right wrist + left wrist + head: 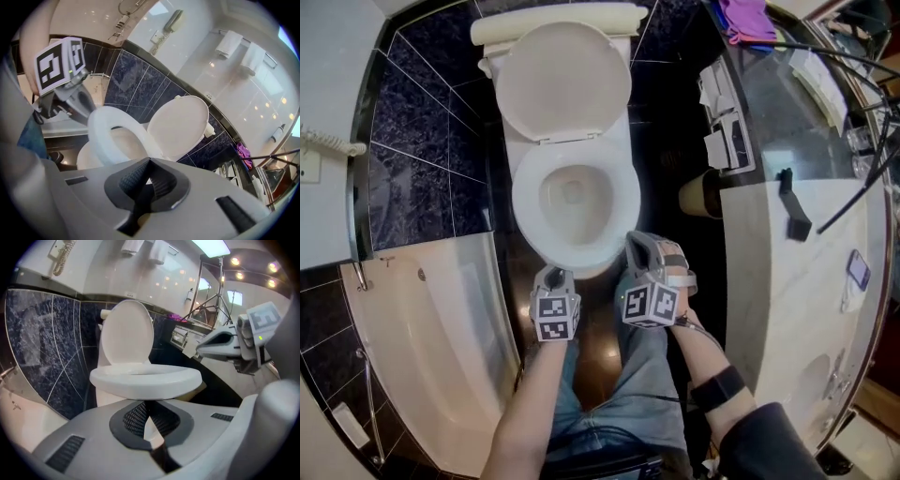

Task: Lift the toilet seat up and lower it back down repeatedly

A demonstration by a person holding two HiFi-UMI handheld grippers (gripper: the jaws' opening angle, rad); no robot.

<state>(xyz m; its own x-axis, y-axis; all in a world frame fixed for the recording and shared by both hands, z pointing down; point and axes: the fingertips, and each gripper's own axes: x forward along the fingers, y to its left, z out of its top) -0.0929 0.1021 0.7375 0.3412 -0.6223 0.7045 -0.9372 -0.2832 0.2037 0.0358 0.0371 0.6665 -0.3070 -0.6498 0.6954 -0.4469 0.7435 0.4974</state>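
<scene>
The toilet seat (525, 199) lies flat on the bowl w/ the lid (562, 80) upright against the tank, so the seat is the only part free to swing, and its front lip is the obvious place to get under. Both tools sit at that lip. The left gripper (551, 274) is just in front of the rim, its pads pressed together w/ nothing between them; in the left gripper view its tip (145, 403) points at the underside of the seat's front edge (145, 380), prob. to hook or nudge it upward. The right gripper (636, 242) is at the front-right of the rim, jaws also closed and empty, tip (149, 161) aimed across the seat (101, 129). Can't tell if either actually touches. Room is tight: the bathtub (422, 347) edge runs close on the left, the counter (769, 281) close on the right, and the dark tiled wall (422, 122) is behind. The upward swing looks clear until the seat reaches the lid; the person's knees are just behind the grippers, so there's little room to back off.
</scene>
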